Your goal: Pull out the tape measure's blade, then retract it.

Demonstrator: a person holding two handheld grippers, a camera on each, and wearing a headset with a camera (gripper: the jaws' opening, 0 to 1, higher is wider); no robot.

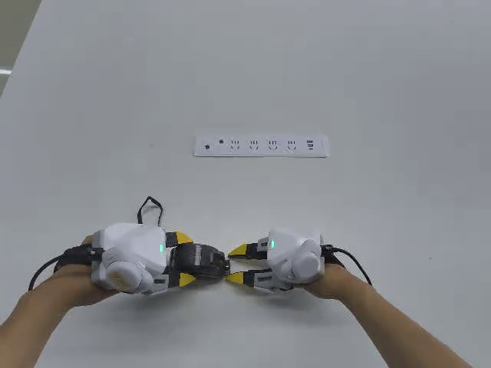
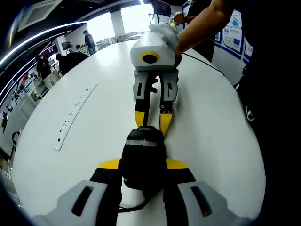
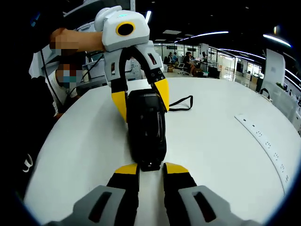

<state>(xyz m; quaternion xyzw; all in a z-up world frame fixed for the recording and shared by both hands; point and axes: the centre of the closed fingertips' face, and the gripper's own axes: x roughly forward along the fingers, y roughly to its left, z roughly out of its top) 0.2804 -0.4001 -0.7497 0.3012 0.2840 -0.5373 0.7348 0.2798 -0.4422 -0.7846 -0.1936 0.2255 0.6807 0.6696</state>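
A black tape measure [image 1: 201,261] sits low over the white table [image 1: 253,69], held in my left gripper [image 1: 186,259], whose yellow-tipped jaws are shut on its case [image 2: 143,150]. My right gripper [image 1: 235,264] faces it from the right, open. Its two yellow tips flank the case's front end, where the blade tab [image 3: 150,165] sits between them. No pulled-out blade can be seen. In the right gripper view the case [image 3: 146,125] runs straight ahead from my right gripper [image 3: 151,168] to the left gripper [image 3: 141,99].
A white power strip [image 1: 261,146] lies flat further out on the table. A black strap loop [image 1: 149,205] lies just behind the left gripper. The table's far left edge runs diagonally at the top left corner. People and desks show in the background of both gripper views.
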